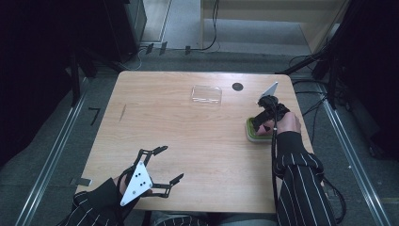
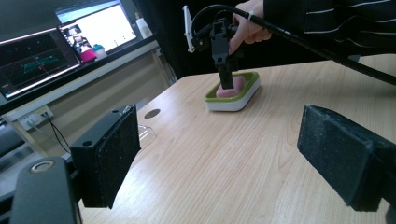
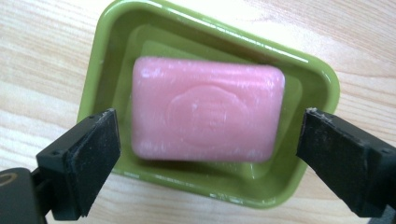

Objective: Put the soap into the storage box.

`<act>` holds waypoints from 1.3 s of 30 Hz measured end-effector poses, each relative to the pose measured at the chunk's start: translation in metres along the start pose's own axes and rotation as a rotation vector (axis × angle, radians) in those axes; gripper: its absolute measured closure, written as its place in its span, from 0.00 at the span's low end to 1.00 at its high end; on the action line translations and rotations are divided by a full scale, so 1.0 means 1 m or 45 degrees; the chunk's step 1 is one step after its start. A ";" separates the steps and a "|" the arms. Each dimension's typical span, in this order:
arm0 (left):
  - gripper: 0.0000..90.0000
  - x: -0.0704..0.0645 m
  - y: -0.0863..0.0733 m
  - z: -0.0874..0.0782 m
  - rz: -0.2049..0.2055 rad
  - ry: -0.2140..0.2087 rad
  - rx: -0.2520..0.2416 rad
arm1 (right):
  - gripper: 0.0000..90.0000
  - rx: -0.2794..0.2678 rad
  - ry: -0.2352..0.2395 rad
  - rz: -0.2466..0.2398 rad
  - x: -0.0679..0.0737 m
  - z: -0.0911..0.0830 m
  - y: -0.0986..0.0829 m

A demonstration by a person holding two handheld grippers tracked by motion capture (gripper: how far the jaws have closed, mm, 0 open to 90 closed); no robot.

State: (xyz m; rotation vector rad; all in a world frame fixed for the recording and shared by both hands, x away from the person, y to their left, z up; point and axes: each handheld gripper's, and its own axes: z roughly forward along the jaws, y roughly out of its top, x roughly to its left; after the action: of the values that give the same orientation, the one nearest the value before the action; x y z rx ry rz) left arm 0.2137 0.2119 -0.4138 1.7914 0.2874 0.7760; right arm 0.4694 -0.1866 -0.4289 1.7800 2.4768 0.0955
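Note:
A pink bar of soap (image 3: 208, 108) lies flat in a green soap dish (image 3: 100, 56) with a white base (image 2: 229, 103), at the right side of the table (image 1: 188, 136). My right gripper (image 3: 208, 156) points down over the dish (image 1: 250, 133), open, one jaw at each short end of the soap (image 2: 236, 87), not touching it. My left gripper (image 1: 164, 165) hovers open near the table's front left with nothing between its pads (image 2: 114, 154).
A clear plastic lid or tray (image 1: 206, 94) lies at the back middle of the table, with a dark round spot (image 1: 237, 86) to its right. Monitors (image 2: 65, 42) stand beyond the table's edge. Cables run over the floor behind.

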 end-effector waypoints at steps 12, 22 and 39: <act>0.15 0.000 0.000 -0.003 0.000 0.011 0.008 | 0.07 0.000 0.002 -0.031 0.004 -0.013 -0.019; 0.15 0.000 0.000 -0.003 -0.001 0.009 0.002 | 0.07 0.023 -0.007 -0.068 0.013 -0.023 -0.041; 0.15 -0.001 0.000 -0.003 0.003 0.006 0.004 | 0.07 0.029 -0.017 -0.095 0.018 -0.032 -0.083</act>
State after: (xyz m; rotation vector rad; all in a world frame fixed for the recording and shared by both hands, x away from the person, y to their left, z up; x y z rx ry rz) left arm 0.2114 0.2134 -0.4133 1.7933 0.2897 0.7815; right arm 0.3821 -0.1964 -0.4058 1.6887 2.5412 0.0500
